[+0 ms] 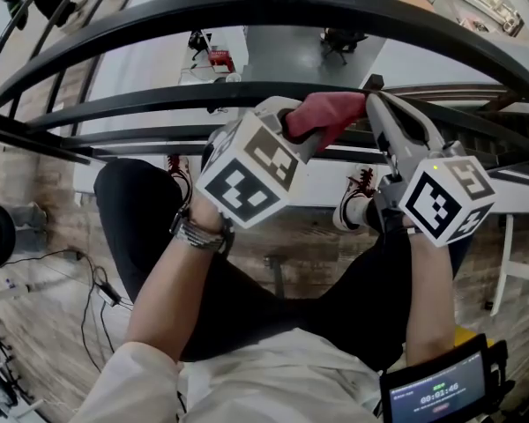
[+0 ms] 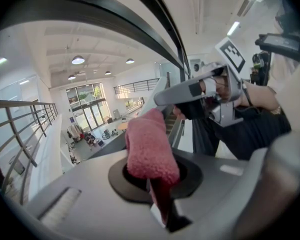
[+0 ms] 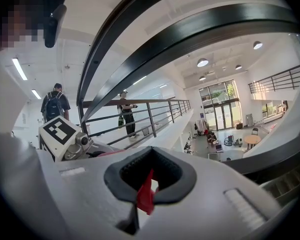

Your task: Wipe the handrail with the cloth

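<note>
The left gripper [image 2: 157, 196] squeezes the red cloth [image 2: 149, 149] near the black handrail [image 1: 159, 104]. The right gripper [image 3: 145, 196] is closed, pinching a corner of it.

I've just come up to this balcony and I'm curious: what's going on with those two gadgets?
A person stands at a black handrail holding a gripper in each hand. The left gripper is clamped on a pinkish-red cloth, and the right gripper pinches another bit of it. The cloth is close to the rails, but I can't tell if it touches one.
</note>
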The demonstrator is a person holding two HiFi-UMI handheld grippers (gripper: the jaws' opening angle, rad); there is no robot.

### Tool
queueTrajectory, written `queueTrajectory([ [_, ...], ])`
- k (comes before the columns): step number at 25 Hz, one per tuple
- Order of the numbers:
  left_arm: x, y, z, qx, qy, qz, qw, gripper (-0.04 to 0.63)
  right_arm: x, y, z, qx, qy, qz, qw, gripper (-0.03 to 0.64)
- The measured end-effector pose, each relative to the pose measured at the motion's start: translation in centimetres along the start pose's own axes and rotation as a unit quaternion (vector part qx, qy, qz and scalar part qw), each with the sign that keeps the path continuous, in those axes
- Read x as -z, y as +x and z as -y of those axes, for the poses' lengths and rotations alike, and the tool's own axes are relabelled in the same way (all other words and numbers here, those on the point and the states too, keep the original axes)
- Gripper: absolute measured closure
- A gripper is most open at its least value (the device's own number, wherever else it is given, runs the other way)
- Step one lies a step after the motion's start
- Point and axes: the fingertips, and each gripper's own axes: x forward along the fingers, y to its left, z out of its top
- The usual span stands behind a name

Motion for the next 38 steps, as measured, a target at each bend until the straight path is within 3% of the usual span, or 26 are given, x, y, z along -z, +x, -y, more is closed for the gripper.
queueTrajectory([
  [10, 0.6, -1.5, -1.9, -0.013, -0.027, 0.01, 0.9995, 0.566, -0.6, 0.9, -0.6, -0.007, 0.002, 0.002, 1.0, 0.615],
  [38, 1.0, -7.6, -5.6, -0.092, -0.044, 0.041, 0.9939, 0.566, -0.5, 1.7, -2.2, -0.034, -0.013, -0.01, 0.999, 0.614],
])
